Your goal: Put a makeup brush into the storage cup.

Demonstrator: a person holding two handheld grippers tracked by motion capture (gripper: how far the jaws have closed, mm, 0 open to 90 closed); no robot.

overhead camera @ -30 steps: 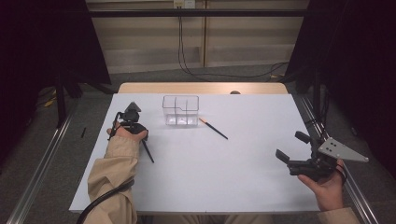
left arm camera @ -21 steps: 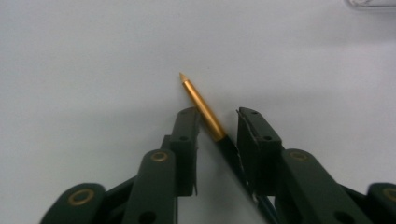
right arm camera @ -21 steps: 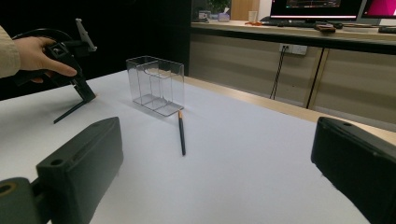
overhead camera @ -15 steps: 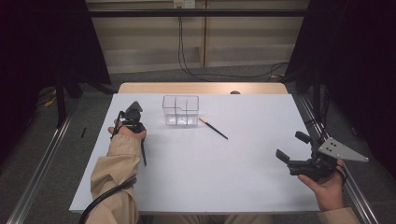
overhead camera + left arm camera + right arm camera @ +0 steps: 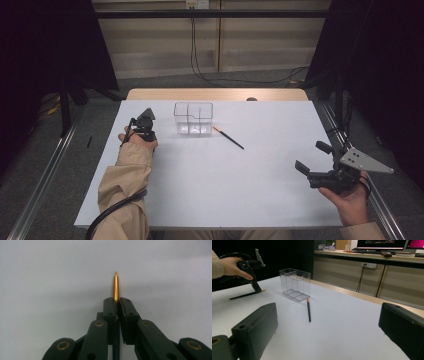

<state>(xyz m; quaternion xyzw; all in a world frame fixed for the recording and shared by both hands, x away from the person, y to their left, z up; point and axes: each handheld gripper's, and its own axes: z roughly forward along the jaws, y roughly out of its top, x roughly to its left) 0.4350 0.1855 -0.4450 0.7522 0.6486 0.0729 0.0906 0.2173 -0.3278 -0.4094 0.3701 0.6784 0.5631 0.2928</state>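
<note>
**Table inventory: two pencils, one clear box, two hand-held grippers**

Item 1. Right gripper (image 5: 314, 161), near right edge of the table (image 5: 250, 200), held in a hand just above the white surface. Jaws spread wide, nothing between them; in the right gripper view the two black pads stand far apart at the frame's lower corners.

Item 2. Left gripper (image 5: 145, 124), far left part of the table, held in a hand with a tan sleeve (image 5: 122, 185), tipped down to the surface. Its jaws have just been closing and now pinch a black pencil (image 5: 115, 286) near its golden-tipped end, which sticks out past the pads in the left gripper view. In the right gripper view the pencil's dark shaft lies flat on the table, trailing away from the gripper.

Item 3. Second pencil (image 5: 228, 137), black with a light tip, lying loose on the table towards the middle, its tip close to the box's right corner. Untouched by either gripper.

Item 4. Clear box (image 5: 193, 119), see-through plastic with inner dividers, standing upright on the far middle of the table, to the right of the left gripper.
</note>
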